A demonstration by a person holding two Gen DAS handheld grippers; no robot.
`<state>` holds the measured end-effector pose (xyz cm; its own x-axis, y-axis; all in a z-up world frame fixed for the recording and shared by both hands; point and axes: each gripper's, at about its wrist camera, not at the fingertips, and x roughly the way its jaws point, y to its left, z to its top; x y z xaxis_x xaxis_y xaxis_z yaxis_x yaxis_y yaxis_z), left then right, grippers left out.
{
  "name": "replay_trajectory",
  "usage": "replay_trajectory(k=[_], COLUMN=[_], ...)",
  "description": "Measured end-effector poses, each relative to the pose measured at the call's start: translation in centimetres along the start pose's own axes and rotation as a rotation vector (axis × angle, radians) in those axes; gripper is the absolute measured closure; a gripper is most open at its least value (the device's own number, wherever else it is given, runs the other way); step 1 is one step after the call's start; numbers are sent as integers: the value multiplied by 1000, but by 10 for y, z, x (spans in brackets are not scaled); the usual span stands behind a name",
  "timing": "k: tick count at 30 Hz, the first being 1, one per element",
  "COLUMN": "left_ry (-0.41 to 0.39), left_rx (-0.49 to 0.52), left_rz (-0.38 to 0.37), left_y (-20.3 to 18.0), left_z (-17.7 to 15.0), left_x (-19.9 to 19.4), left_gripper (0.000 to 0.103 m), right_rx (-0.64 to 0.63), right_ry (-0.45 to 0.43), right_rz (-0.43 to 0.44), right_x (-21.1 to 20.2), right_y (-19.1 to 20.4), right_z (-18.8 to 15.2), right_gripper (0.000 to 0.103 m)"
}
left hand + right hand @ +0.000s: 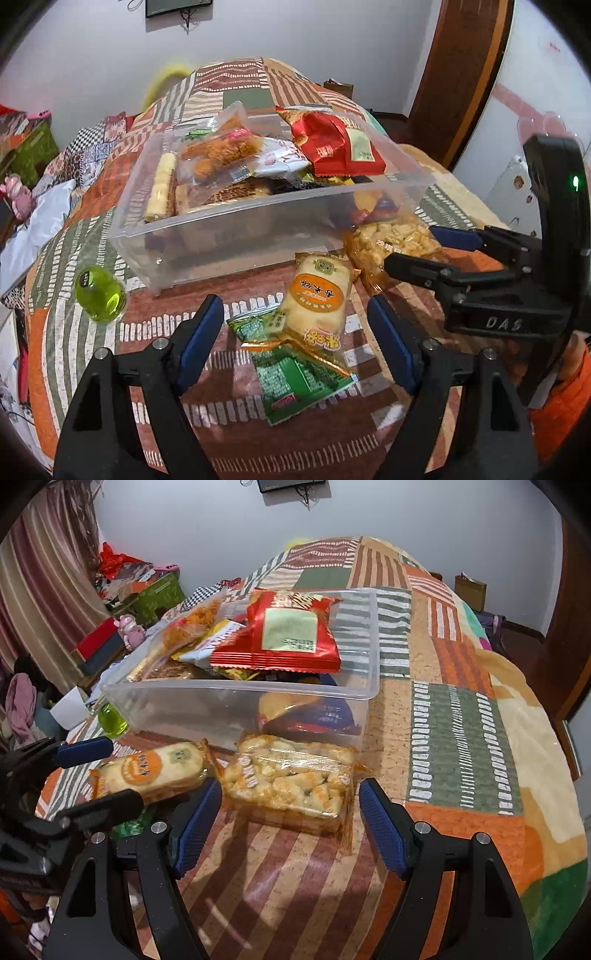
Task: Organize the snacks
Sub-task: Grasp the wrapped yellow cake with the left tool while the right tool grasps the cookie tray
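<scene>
Snacks lie loose on the patchwork blanket (pixel 458 738) before a clear bin (pixel 236 236) already heaped with packets. I see my left gripper (pixel 295 332) spread wide, empty, straddling the rice cracker packet (pixel 317 295) and the green packet (pixel 295 376) beneath it, pads apart from both. My right gripper (pixel 290 825) stands open just short of the bag of puffed snacks (pixel 291 779), touching nothing.

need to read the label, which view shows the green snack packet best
The left wrist view: the green snack packet lies flat between the open left tool's fingers, partly under the rice cracker pack. The right wrist view shows only a green sliver behind the left tool.
</scene>
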<state>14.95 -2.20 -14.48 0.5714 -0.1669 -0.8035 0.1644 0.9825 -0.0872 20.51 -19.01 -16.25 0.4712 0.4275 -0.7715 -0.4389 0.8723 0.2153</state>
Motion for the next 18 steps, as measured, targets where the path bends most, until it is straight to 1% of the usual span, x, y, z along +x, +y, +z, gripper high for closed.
replay_trajectory(k=[1, 3, 4, 7, 8, 9, 10, 14, 18], left_ry=[3, 17, 20, 24, 26, 31, 35, 9, -10], left_rx=[5, 12, 14, 19, 19, 20, 17, 3, -24], left_rz=[-4, -16, -16, -15, -21, -32, -44, -57, -60], left_y=[-2, -5, -5, -8, -8, -8, -8, -7, 3], left_z=[0, 1, 1, 4, 4, 5, 5, 2, 2], left_x=[3, 11, 14, 23, 26, 28, 30, 25, 17], left_gripper=[26, 34, 35, 45, 51, 60, 61, 65, 66], right_rx=[15, 48, 66, 106, 111, 112, 108, 84, 65], right_ry=[6, 20, 29, 38, 38, 39, 39, 41, 45], right_rz=[21, 59, 79, 118, 121, 123, 122, 100, 81], right_x=[1, 4, 6, 7, 7, 7, 7, 7, 12], right_y=[-3, -8, -11, -18, -16, -16, -15, -7, -3], right_z=[0, 0, 1, 1, 0, -1, -1, 1, 5], right_gripper=[29, 29, 29, 29, 29, 29, 29, 28, 25])
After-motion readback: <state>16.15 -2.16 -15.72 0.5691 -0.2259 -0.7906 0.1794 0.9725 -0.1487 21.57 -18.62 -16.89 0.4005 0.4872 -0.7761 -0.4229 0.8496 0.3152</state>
